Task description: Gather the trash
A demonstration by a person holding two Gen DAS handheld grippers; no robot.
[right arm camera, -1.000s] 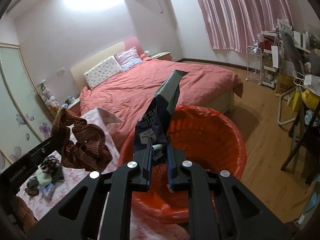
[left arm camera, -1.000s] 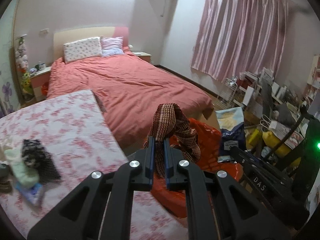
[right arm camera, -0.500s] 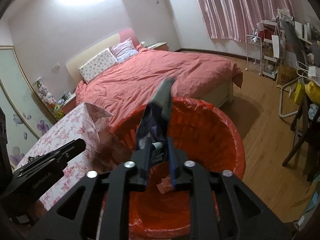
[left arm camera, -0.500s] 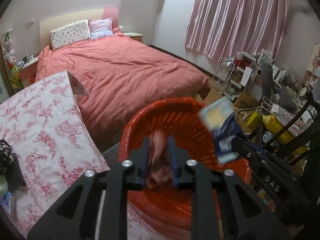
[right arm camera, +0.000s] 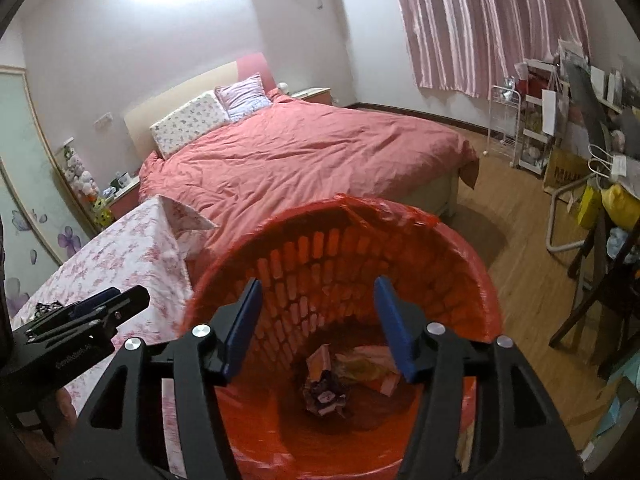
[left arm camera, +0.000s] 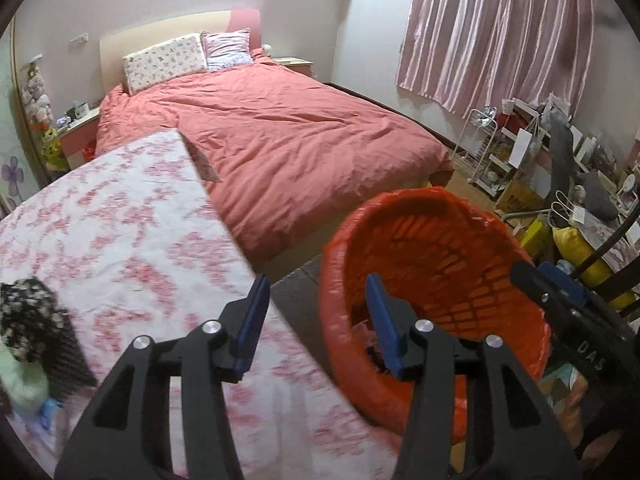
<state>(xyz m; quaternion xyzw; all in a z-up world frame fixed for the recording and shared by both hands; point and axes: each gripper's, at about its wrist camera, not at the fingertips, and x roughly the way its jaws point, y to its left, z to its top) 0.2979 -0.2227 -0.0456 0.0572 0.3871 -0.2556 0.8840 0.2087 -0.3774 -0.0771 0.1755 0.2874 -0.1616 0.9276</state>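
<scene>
Left wrist view is showing, at its far left edge, a small heap still lying on the floral tablecloth [left arm camera: 120, 248]: a dark patterned cloth [left arm camera: 28, 320], a pale green wad [left arm camera: 22, 380] under it and a blue scrap [left arm camera: 46, 414] below that. Judging by the task, these are waiting to be collected. Moving right, the left gripper [left arm camera: 316, 316] is opening its jaws with nothing between them, its blue pads straddling the table edge and the near rim of the orange basket [left arm camera: 440, 216]. Further right, the right gripper [right arm camera: 316, 320] is hanging over the basket mouth, its jaws also opening and empty. Right wrist view is showing crumpled wrappers [right arm camera: 352, 368] and a dark bundle [right arm camera: 326, 394] resting on the basket floor, so that part is looking done. Both tools are free; the table heap is apparently what remains.
</scene>
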